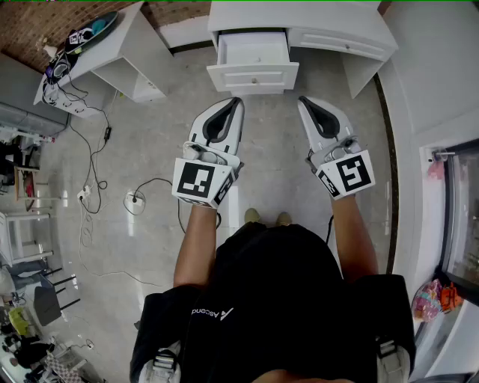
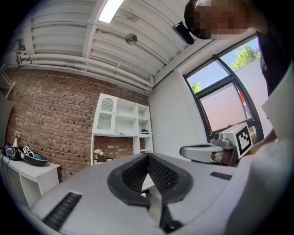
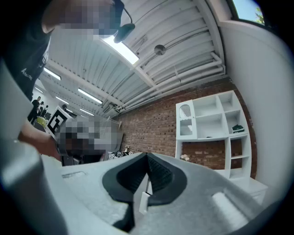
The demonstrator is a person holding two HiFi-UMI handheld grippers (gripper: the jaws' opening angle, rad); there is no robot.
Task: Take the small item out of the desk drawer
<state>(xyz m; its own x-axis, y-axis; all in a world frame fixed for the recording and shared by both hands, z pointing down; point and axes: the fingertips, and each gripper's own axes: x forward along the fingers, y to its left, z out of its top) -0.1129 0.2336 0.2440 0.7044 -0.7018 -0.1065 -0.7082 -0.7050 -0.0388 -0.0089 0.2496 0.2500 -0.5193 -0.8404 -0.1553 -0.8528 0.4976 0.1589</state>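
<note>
Though showing only as a thin white sliver, reads as a small flat item [image 3: 143, 195], likely light, stiff and smooth-faced, hardly fragile. Best taken across the flat faces, well in from the edge, as here. Sits clamped edge-on in the seam between the closed pads of the right gripper [image 3: 147, 158], lower end poking back toward the camera. Already out of the desk drawer [image 1: 253, 77], drawn open at the left end of the white desk [image 1: 337, 15], nothing discernible inside, ahead of both grippers and apart from them. Left gripper [image 1: 238, 102] alongside, jaws pressed together on nothing. Liable to swivel or slip under an eased squeeze.
</note>
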